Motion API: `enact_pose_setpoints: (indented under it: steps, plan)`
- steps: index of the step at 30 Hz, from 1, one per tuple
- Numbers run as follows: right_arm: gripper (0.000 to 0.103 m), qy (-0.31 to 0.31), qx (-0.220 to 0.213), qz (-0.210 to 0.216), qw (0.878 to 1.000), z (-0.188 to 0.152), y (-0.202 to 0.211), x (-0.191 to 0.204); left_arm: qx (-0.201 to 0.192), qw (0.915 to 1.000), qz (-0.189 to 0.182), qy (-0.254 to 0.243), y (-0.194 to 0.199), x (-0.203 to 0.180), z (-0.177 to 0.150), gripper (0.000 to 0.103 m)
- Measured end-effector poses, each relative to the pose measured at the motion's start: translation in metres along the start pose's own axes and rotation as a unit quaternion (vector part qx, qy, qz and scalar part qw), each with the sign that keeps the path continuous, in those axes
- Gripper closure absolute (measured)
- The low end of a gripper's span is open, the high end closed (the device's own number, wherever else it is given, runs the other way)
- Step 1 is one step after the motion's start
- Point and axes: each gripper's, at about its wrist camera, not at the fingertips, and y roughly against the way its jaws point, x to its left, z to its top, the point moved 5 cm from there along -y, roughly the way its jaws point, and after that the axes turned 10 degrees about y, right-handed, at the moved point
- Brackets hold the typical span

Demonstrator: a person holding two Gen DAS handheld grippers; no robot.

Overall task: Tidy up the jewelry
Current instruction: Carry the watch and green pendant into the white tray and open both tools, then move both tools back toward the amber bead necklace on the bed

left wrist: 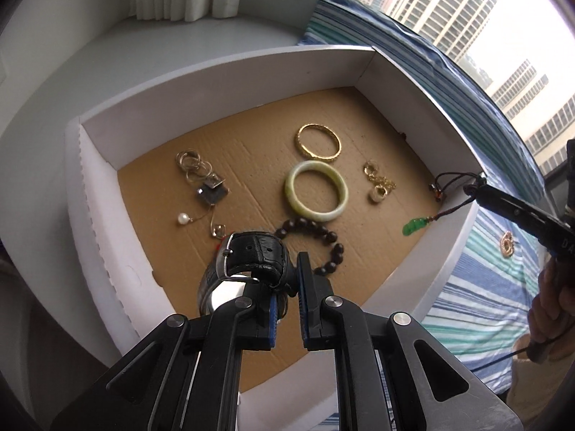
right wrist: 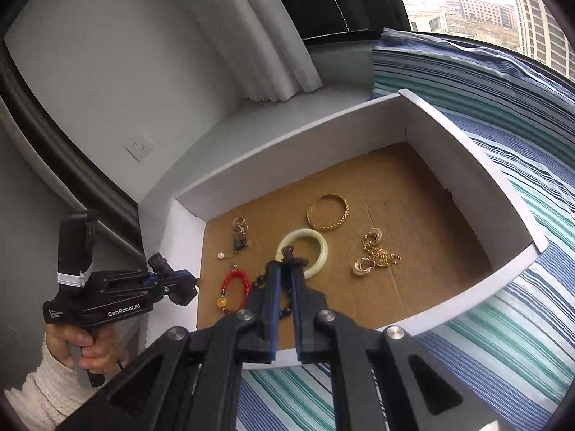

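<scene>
A white box [left wrist: 222,82] with a brown cardboard floor holds the jewelry. My left gripper [left wrist: 287,273] is shut on a black leather-strap watch [left wrist: 251,255] over the box's near left part. From the right edge of this view, my right gripper [left wrist: 472,189] is shut on a dark cord, and a green pendant [left wrist: 415,228] dangles from it just inside the box's right wall. In the right wrist view, my right gripper [right wrist: 285,269] pinches the cord's knot [right wrist: 289,253] above the pale jade bangle [right wrist: 305,251]; the pendant is hidden. The left gripper [right wrist: 187,283] is at the box's left wall.
In the box lie a gold bangle [left wrist: 318,142], dark wooden beads [left wrist: 323,240], silver earrings [left wrist: 196,167], a pearl [left wrist: 182,219], gold earrings with chain [right wrist: 377,255] and a red bead bracelet [right wrist: 235,289]. A small gold piece [left wrist: 507,246] lies on the striped bedding [right wrist: 503,341].
</scene>
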Motion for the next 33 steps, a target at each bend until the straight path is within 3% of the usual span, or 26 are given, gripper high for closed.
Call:
enact_pose_setpoints:
  steps: [3,5,7,11,13,17,19,22,27,33]
  plan:
    - [0.093,0.004,0.030,-0.008,1.000,-0.008,-0.020,-0.002,0.005,0.9998,0.018,0.009,-0.008,0.008,-0.002,0.090]
    - [0.087,0.007,0.043,-0.023,0.999,-0.014,-0.026,-0.003,0.000,0.9993,0.036,0.012,-0.008,0.012,-0.002,0.061]
    - [0.058,0.004,0.037,-0.035,0.999,-0.016,-0.021,-0.005,-0.020,0.9988,0.044,0.012,-0.001,0.014,-0.003,0.043]
    - [0.057,0.000,-0.005,-0.051,0.999,-0.018,0.013,-0.003,-0.059,0.9975,0.038,0.002,0.021,0.006,-0.007,0.031]
    - [0.049,0.008,-0.024,-0.072,0.997,-0.026,0.034,0.002,-0.081,0.9961,0.034,-0.007,0.033,-0.004,-0.012,0.023]
    - [0.041,0.027,-0.044,-0.115,0.992,-0.054,0.067,0.016,-0.114,0.9924,0.018,-0.042,0.052,-0.039,-0.034,0.017]
    - [0.029,0.034,-0.053,-0.140,0.988,-0.073,0.082,0.019,-0.124,0.9904,0.002,-0.061,0.057,-0.061,-0.047,0.014]
    - [0.027,0.038,-0.065,-0.187,0.980,-0.107,0.108,0.016,-0.128,0.9874,-0.032,-0.087,0.060,-0.096,-0.073,0.011]
    - [0.027,-0.002,-0.061,-0.244,0.968,-0.174,0.145,-0.009,-0.110,0.9807,-0.080,-0.140,0.044,-0.158,-0.119,0.010]
    - [0.027,-0.077,-0.046,-0.298,0.950,-0.255,0.192,-0.050,-0.060,0.9731,-0.093,-0.202,0.012,-0.217,-0.163,0.010]
